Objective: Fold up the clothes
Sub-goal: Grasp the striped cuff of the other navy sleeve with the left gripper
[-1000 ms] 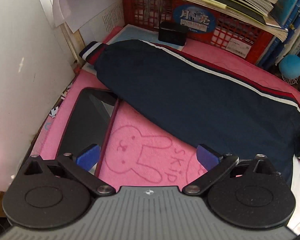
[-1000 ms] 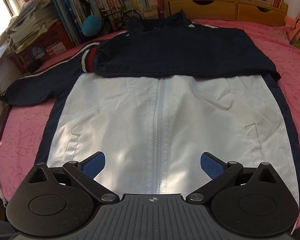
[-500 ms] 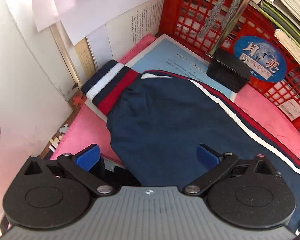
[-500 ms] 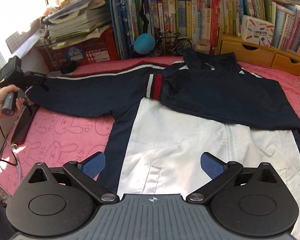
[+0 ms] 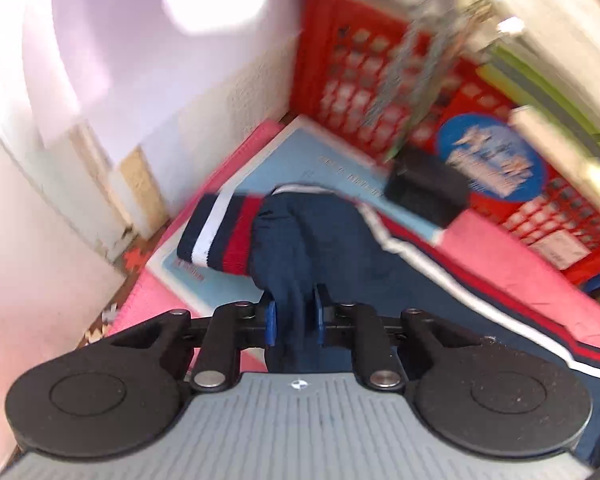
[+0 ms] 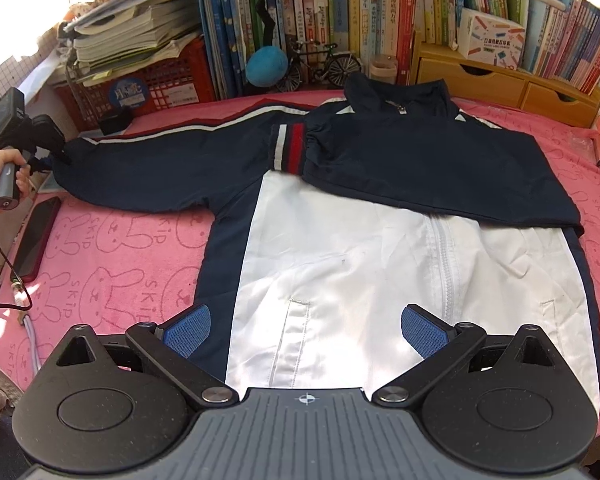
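Note:
A navy and white zip jacket (image 6: 400, 252) lies front-up on a pink rabbit-print cover (image 6: 112, 264). One sleeve is folded across the chest, its striped cuff (image 6: 288, 148) near the middle. The other sleeve (image 6: 148, 168) stretches out to the left. In the left wrist view my left gripper (image 5: 293, 318) is shut on the navy cloth of that sleeve (image 5: 312, 248), just behind its striped cuff (image 5: 224, 236). The right wrist view shows the left gripper (image 6: 54, 148) at the sleeve's end, held by a hand (image 6: 4, 172). My right gripper (image 6: 306, 330) hovers open over the jacket's white hem.
A red crate (image 6: 168, 80) stacked with papers, a black box (image 5: 426, 188) and a light blue booklet (image 5: 300, 160) sit by the sleeve end. A dark phone (image 6: 36, 236) lies at the cover's left edge. Bookshelves and wooden drawers (image 6: 500, 80) line the back. A white wall (image 5: 28, 220) stands left.
My left gripper has moved up to the sleeve end and closed on the cloth behind the cuff. The right gripper has pulled back and stayed open.

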`<move>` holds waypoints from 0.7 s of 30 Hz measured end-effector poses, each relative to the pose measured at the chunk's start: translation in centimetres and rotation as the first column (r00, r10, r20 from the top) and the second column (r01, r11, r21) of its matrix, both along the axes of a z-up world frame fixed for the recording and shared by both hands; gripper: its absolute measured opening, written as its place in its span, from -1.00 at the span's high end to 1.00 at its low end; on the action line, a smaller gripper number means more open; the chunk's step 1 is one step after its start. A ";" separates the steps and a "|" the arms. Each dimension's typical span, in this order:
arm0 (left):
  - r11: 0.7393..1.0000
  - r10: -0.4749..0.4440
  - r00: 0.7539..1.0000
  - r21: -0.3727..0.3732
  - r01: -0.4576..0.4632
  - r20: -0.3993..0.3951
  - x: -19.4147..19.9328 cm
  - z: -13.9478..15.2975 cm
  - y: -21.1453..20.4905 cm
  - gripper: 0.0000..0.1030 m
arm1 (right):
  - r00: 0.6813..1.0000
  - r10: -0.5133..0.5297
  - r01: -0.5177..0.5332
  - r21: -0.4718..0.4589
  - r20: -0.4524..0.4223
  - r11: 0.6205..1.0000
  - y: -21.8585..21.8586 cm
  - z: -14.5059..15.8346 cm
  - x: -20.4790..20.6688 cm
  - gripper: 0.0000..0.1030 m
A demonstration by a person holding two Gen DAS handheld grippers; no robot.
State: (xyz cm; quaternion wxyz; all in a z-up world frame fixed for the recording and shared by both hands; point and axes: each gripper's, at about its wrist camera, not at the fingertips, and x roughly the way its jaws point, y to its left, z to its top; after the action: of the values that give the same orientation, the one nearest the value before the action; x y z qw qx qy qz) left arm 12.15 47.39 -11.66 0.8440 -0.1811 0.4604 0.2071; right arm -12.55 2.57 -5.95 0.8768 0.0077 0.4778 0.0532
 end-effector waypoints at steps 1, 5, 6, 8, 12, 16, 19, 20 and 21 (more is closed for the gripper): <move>0.999 -0.033 0.999 0.028 0.032 0.032 -0.3 1.0 -1.0 0.67 | 1.000 -0.008 0.008 -0.005 0.009 1.000 -0.2 0.1 0.1 -1.00; 0.981 -0.182 0.975 0.089 0.172 0.125 -0.9 4.0 -5.7 0.67 | 0.997 -0.071 0.071 -0.014 0.030 0.997 -2.2 0.5 0.4 -1.00; 0.976 -0.215 0.965 0.074 0.206 0.149 -1.1 4.4 -6.8 0.67 | 0.996 -0.086 0.087 -0.016 0.036 0.996 -2.7 0.6 0.5 -1.00; 0.956 -0.294 0.934 0.051 0.289 0.202 -1.6 5.3 -9.1 0.67 | 0.992 -0.118 0.119 -0.020 0.047 0.993 -3.7 0.8 0.6 -1.00; 0.863 -0.501 0.830 0.080 0.498 0.244 -2.6 6.6 -16.2 0.67 | 0.981 -0.180 0.182 -0.027 0.069 0.983 -5.7 1.1 0.9 -1.00; 0.834 -0.541 0.804 0.038 0.550 0.246 -4.0 6.1 -21.0 0.26 | 0.966 -0.241 0.245 -0.032 0.091 0.969 -7.7 1.5 1.2 -1.00; 0.914 -0.389 0.895 -0.033 0.405 0.220 -4.1 4.3 -19.1 0.05 | 0.965 -0.250 0.254 -0.034 0.083 0.967 -8.0 1.1 0.1 -1.00; 0.945 -0.312 0.929 -0.040 0.325 0.197 -4.0 3.7 -17.4 -0.01 | 0.964 -0.253 0.256 -0.035 0.080 0.966 -8.1 1.0 -0.3 -1.00; 0.969 -0.233 0.957 -0.043 0.244 0.174 -3.9 3.1 -15.8 -0.27 | 0.964 -0.258 0.261 -0.033 0.064 0.965 -8.2 0.7 -0.7 -1.00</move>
State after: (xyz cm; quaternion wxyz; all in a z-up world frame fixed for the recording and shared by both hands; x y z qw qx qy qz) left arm 8.22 31.64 -8.52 0.8923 -0.1677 0.4128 0.0730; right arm -13.26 -5.63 -5.28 0.8900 0.0506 0.4474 -0.0718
